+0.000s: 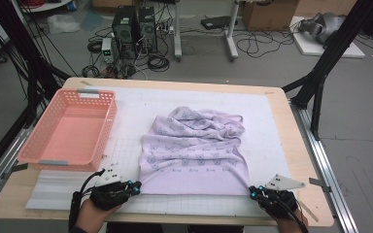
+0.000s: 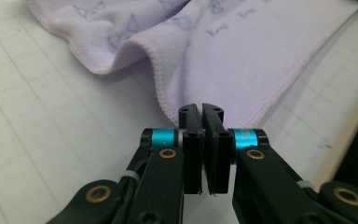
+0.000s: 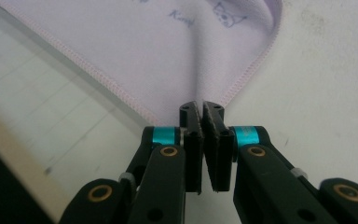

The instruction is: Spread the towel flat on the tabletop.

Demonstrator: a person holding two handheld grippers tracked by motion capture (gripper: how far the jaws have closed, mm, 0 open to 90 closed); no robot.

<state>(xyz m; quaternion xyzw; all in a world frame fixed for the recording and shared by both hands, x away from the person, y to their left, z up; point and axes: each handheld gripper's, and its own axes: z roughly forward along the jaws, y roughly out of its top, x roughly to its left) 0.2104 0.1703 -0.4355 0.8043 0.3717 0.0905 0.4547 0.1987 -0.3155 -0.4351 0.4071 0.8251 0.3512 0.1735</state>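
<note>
I saw a pale lilac cloth (image 1: 194, 148) printed with rows of small grey-blue cat-like faces and script words, its hem stitched in pink. It lay on a white mat (image 1: 267, 126) ruled with a faint grey grid, over a light wood worktop (image 1: 298, 150). The basket (image 1: 70, 128) was salmon pink with grey handle strips. My left tongs (image 1: 137, 186) and right tongs (image 1: 252, 190) were black, with bright blue bands and brass-coloured rivets.

Both grippers black: left gripper (image 1: 137, 185) & right gripper (image 1: 250, 190) w/ cyan bands at jaw base, brass-coloured pivot screws, ridged black pads, black cables trailing. Grey 3-cornered plate on top of each. Black gloves.
</note>
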